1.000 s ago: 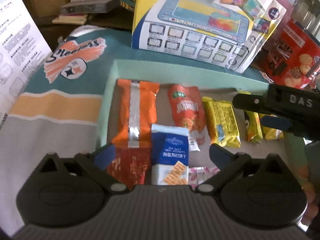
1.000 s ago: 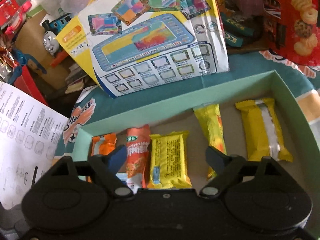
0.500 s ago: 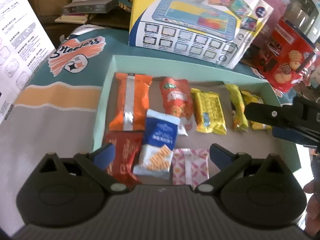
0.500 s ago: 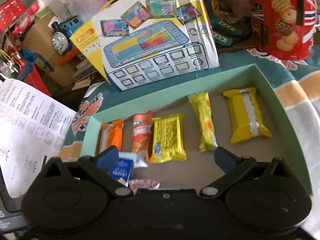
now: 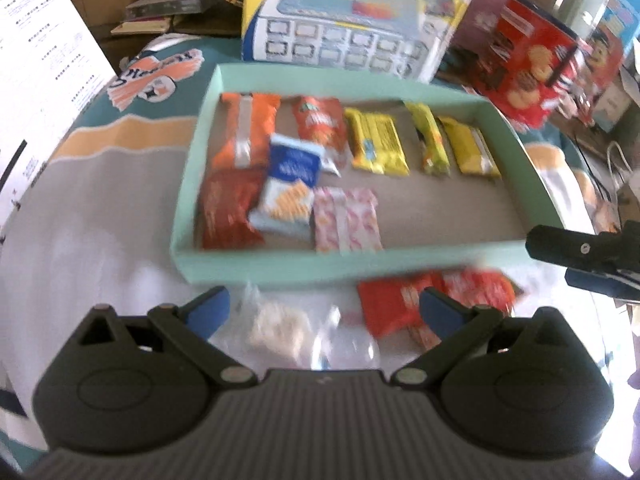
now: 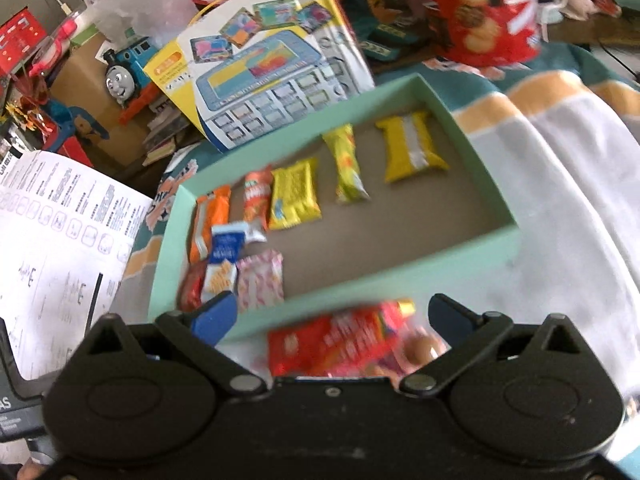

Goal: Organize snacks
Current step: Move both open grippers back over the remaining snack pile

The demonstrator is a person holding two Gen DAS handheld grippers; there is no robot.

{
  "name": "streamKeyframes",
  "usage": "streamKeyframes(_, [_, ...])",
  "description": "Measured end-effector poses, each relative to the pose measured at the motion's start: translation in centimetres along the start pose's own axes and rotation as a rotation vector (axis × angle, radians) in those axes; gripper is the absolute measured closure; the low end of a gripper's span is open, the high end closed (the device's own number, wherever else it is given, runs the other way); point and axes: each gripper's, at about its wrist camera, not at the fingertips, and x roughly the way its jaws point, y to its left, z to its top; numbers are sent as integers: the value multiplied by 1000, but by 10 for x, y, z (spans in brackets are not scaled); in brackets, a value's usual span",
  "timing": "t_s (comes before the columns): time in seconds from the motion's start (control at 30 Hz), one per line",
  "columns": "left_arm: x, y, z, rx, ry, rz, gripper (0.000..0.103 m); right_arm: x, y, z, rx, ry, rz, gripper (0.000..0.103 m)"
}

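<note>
A mint green box [image 5: 320,268] [image 6: 400,276] holds several snack packets: orange [image 5: 246,132], blue cracker [image 5: 290,184], pink [image 5: 346,220], red [image 5: 230,208] and yellow ones [image 5: 378,144]. In front of the box lie a red-orange packet [image 5: 400,304] [image 6: 332,344] and a clear bag of pale snacks [image 5: 280,326]. My left gripper [image 5: 324,312] is open and empty above these loose packets. My right gripper [image 6: 332,320] is open and empty over the red packet; it also shows at the right edge of the left wrist view [image 5: 584,256].
A yellow and white toy box [image 5: 352,32] [image 6: 264,76] stands behind the green box. A red biscuit tin [image 5: 528,76] [image 6: 480,12] is at the back right. A printed sheet [image 6: 52,248] lies left. A striped blanket [image 6: 560,184] covers the surface.
Both grippers have pulled back from over the box toward its near side. The loose red packet and clear bag in front of the box have come into view.
</note>
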Motion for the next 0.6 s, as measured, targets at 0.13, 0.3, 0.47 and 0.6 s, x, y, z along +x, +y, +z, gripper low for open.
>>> streamKeyframes(0.13, [-6,-15,-27,45,26,-24,0,-22,-23,-28,33,4,-24,0])
streamKeyframes(0.3, [-5,-36,-60,113,69,-36,0,-38,-47,-65,68,23,-55,0])
streamKeyframes(0.47, [0,-47,-86,135,116,-33,0,-42,-65,-95,106,56,-79,0])
streamKeyframes(0.6, [1,-51,-95,153,127,-15,0,-44,-74,-106,144,63,-55,0])
